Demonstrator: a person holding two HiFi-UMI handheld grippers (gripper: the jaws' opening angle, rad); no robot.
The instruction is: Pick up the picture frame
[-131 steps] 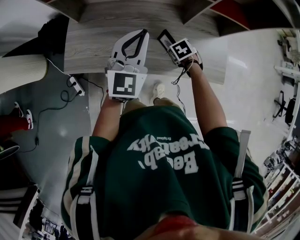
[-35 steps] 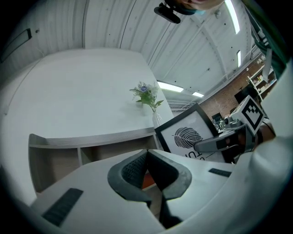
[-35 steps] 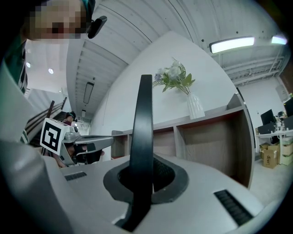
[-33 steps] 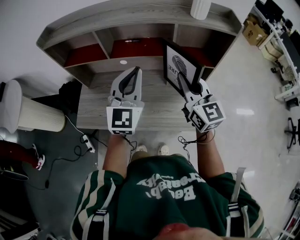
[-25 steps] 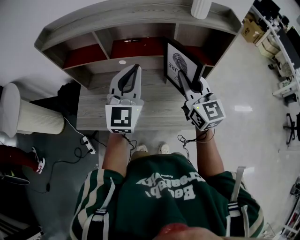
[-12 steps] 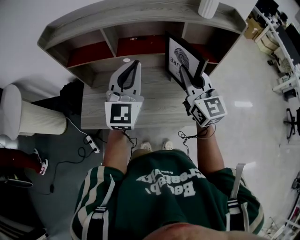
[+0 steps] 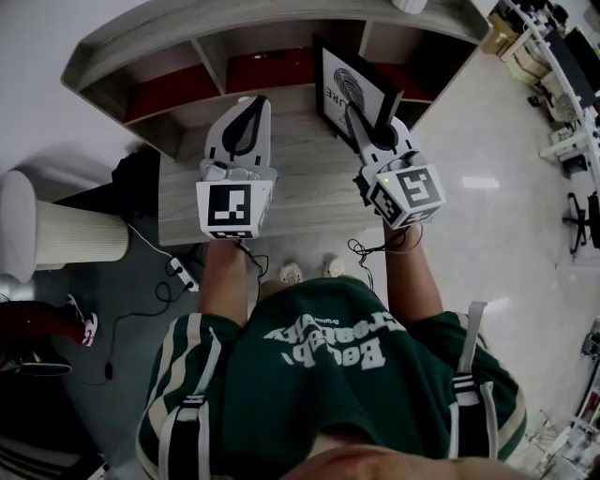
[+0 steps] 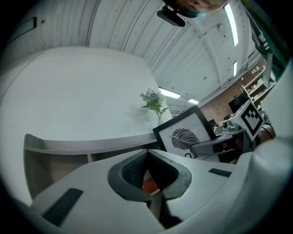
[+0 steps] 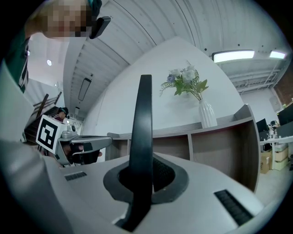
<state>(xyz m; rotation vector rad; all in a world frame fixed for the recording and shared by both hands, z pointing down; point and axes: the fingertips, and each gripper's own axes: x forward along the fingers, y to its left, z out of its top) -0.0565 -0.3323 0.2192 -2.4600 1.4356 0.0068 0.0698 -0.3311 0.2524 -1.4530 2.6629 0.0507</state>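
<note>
The picture frame (image 7: 339, 82), clamped in the right gripper's (image 7: 352, 111) jaws, has apparently lifted with them off the worktop (image 7: 309, 192), so it looks picked up; the left gripper's (image 7: 251, 101) jaws are together and empty.

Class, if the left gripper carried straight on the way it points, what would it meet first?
Most likely the red back panel inside the shelf unit. The left gripper points into that compartment, with nothing seen between. Depth is uncertain.
</note>
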